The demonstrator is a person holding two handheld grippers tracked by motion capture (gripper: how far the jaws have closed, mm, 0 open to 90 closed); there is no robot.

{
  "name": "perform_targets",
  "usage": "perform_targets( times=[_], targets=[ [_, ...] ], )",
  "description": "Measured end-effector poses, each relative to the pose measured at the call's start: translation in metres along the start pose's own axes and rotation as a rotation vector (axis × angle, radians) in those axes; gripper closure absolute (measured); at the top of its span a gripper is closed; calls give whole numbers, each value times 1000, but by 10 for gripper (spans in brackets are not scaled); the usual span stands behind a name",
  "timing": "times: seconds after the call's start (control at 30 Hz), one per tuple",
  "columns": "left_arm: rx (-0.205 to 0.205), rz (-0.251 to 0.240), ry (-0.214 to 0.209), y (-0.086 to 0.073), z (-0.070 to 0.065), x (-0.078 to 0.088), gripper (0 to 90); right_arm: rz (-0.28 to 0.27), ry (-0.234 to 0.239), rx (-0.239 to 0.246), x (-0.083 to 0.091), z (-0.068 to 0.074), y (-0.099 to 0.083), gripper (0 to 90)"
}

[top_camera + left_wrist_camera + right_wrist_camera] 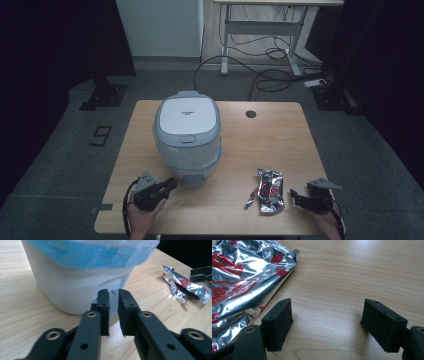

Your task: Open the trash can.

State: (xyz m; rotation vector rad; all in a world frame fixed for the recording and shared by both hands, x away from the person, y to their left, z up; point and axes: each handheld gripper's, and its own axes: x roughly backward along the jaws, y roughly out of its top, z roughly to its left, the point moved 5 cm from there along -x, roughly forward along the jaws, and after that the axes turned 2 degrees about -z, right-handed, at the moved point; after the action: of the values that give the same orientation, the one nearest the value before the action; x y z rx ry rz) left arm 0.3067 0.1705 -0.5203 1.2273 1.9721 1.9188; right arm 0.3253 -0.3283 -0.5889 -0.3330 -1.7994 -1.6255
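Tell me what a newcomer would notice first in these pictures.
A white lidded bin lined with a blue bag stands on the left half of the wooden table. A crumpled silver-and-red foil wrapper lies near the front edge, beside the open right gripper.

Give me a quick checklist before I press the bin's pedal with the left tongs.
1. Left tongs lined up with the pedal: ok, tips right at it; whether they touch, cannot tell.
2. Left tongs empty: ok, narrow gap, nothing between.
3. Bin lid closed: ok.
4. Right tongs ready: ok, wide open, empty.
5. Wrapper gripped: not ok, it lies on the table beside the right tongs.
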Motion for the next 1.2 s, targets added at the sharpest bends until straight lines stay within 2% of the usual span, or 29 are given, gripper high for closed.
perform_targets(
  times=[0.2, 0.5, 0.6, 0.83, 1.07, 1.2],
  targets=[
    [-25, -8, 16, 5, -2, -8, 894, 0, 0, -2, 0, 0, 0, 239],
    [-19, -8, 24, 8, -3, -15, 900, 1, -2, -2, 0, 0, 0, 238],
    [-11, 12, 15, 7, -4, -22, 900, 1, -2, -2, 0, 0, 0, 238],
    [-37, 85, 1, -1, -8, -43, 900, 1, -2, -2, 0, 0, 0, 238],
    [-57, 118, -4, -4, -8, -54, 900, 1, -2, -2, 0, 0, 0, 238],
    [-47, 136, -5, -6, -7, -61, 900, 1, -2, -2, 0, 0, 0, 238]
  ],
)
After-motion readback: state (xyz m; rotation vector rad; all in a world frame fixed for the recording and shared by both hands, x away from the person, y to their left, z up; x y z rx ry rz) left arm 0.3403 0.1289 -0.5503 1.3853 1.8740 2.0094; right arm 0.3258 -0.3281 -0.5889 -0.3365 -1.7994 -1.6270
